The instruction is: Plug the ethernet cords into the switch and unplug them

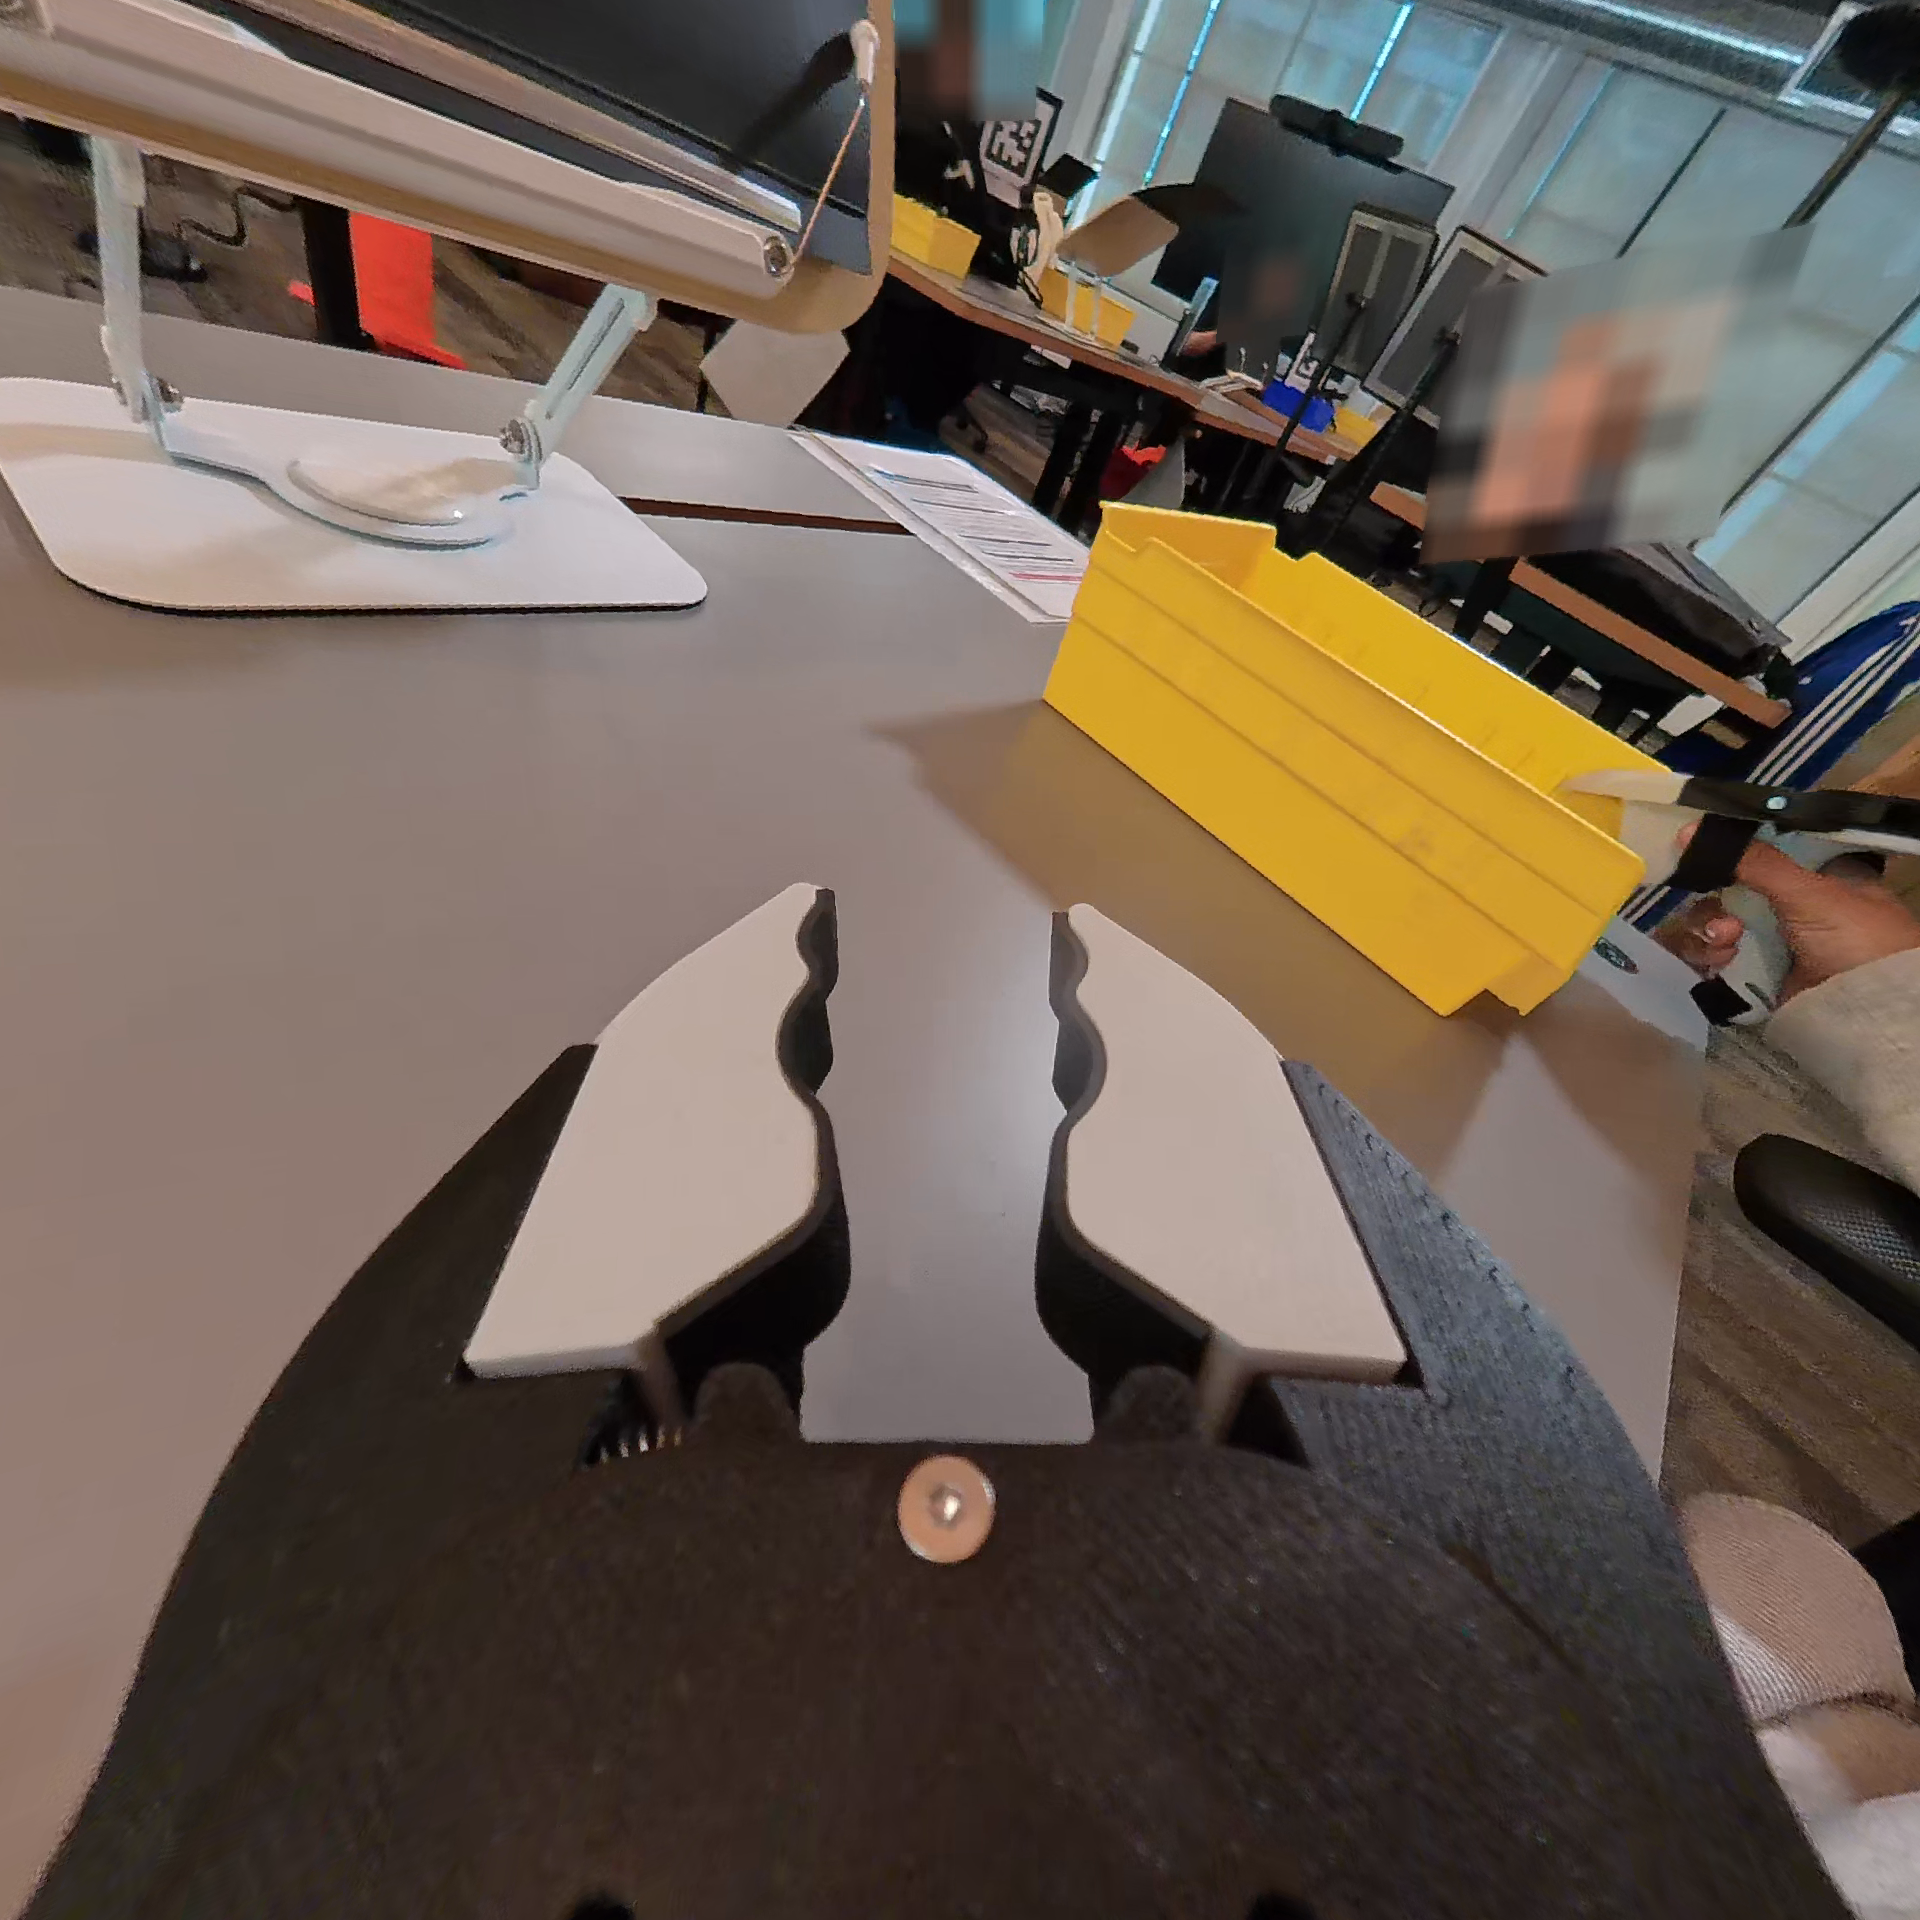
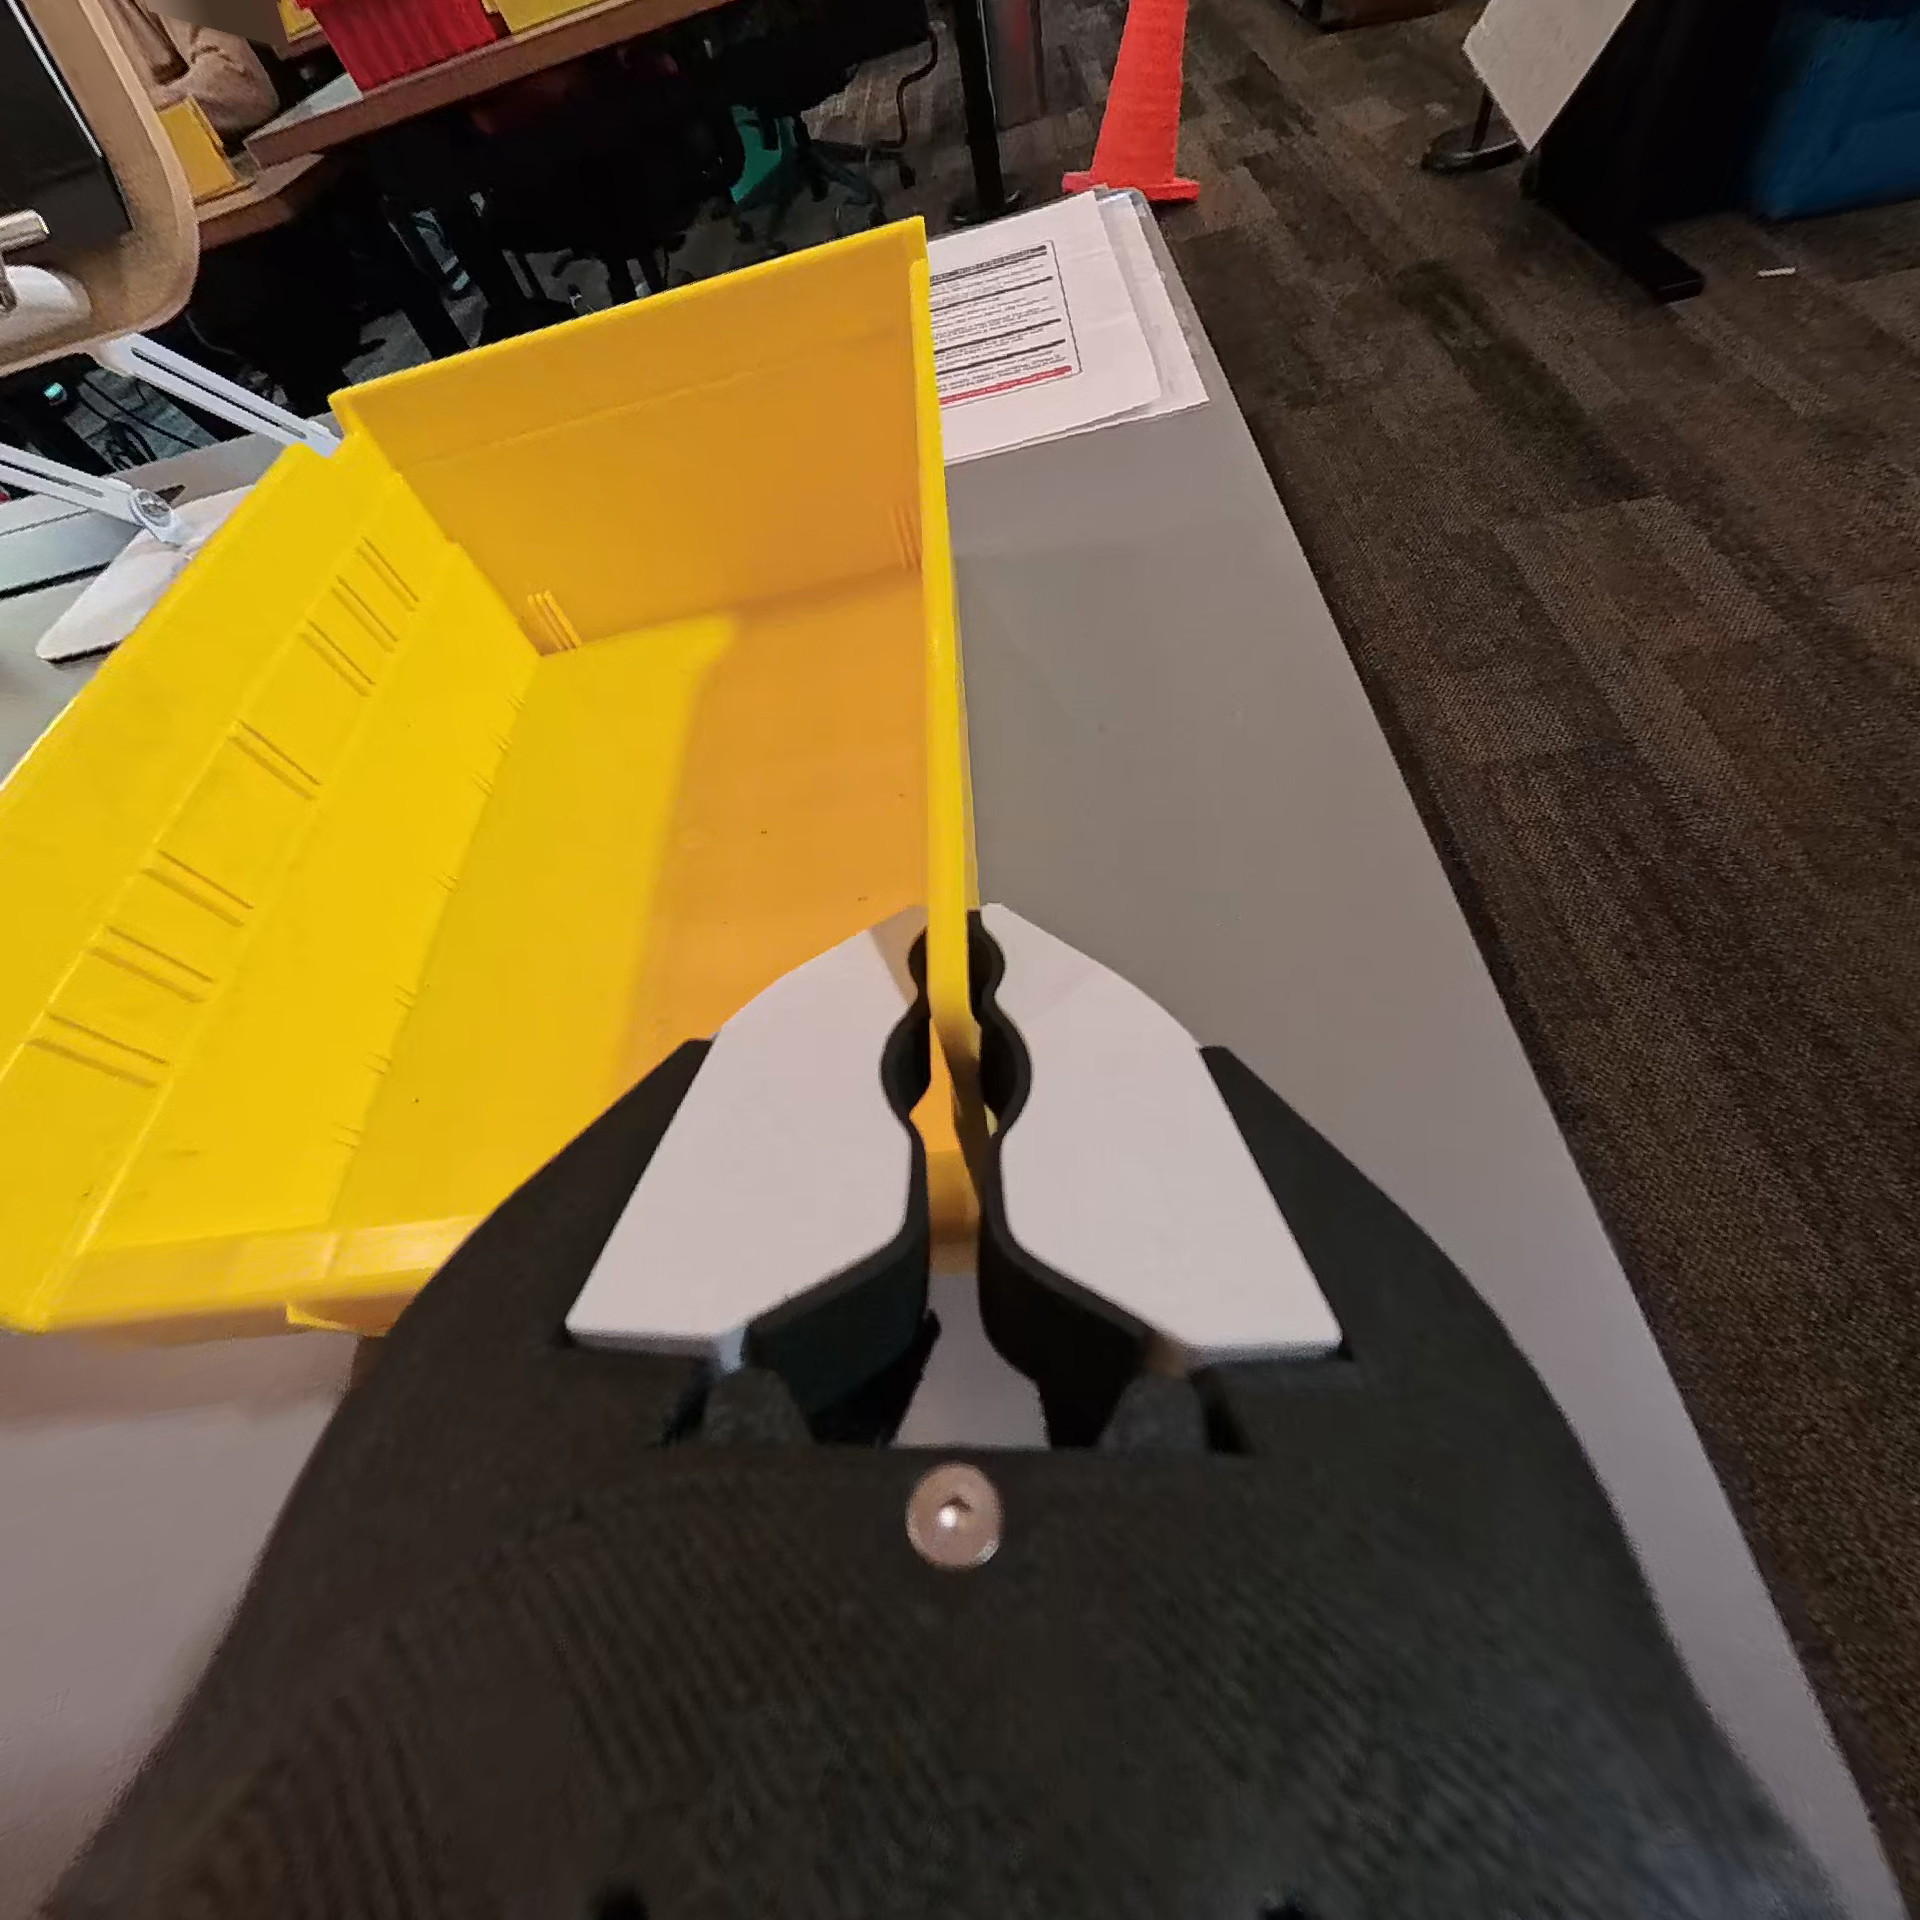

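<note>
At the centre of the right wrist view, the right gripper (image 2: 954, 966) is clamping its fingers on the right side wall of a yellow bin (image 2: 623, 790), whose inside is showing bare. In the lower middle of the left wrist view, the left gripper (image 1: 943, 914) is hovering with its fingers apart, nothing between them, over the grey table (image 1: 416, 790).

Neither the ethernet cords nor the switch are appearing in either view, so where they are cannot be told, and nothing is showing as plugged or unplugged; by my judgement the whole task is left.

At upper centre-right of the right wrist view a printed sheet (image 2: 1039, 332) is lying beyond the bin. Its writing is being left unread. No brand marks are showing on the bin.
</note>
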A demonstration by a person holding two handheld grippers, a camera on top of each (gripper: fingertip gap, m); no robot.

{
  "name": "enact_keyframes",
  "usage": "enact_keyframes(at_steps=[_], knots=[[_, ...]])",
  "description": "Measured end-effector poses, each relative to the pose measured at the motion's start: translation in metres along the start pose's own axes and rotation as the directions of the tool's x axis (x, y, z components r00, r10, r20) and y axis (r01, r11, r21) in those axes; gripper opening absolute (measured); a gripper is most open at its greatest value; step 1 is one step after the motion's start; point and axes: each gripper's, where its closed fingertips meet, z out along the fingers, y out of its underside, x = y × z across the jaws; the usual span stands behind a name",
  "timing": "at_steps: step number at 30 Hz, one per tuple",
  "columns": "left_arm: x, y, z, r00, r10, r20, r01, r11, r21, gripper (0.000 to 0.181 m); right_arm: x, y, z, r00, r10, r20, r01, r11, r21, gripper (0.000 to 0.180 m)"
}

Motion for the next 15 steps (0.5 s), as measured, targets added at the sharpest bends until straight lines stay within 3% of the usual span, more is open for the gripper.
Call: enact_keyframes(at_steps=[1, 4, 8, 11, 15], knots=[[-0.001, 0.000, -0.001, 1.000, -0.006, 0.000, 0.006, 1.000, 0.001, 0.040, 0.001, -0.005, -0.004, 1.000, 0.021, 0.000, -0.021, 0.999, 0.026, 0.009], [-0.004, -0.001, -0.002, 1.000, -0.011, 0.000, 0.011, 1.000, 0.006, 0.039, -0.001, -0.040, -0.028, 1.000, -0.005, -0.030, 0.012, 0.975, 0.222, 0.031], [-0.011, 0.000, 0.000, 0.999, 0.034, 0.014, -0.034, 0.999, -0.002, 0.039, -0.063, -0.079, -0.053, 0.951, -0.288, -0.113, 0.308, 0.853, 0.421, 0.031], [-0.017, -0.001, -0.002, 0.996, 0.083, 0.043, -0.082, 0.997, -0.011, 0.039, -0.146, -0.078, -0.047, 0.905, -0.426, -0.005, 0.377, 0.796, 0.473, 0.024], [-0.014, -0.006, -0.013, 0.994, 0.094, 0.059, -0.095, 0.995, 0.013, 0.037, -0.260, -0.046, -0.039, 0.817, -0.517, 0.255, 0.342, 0.791, 0.508, 0.016]])
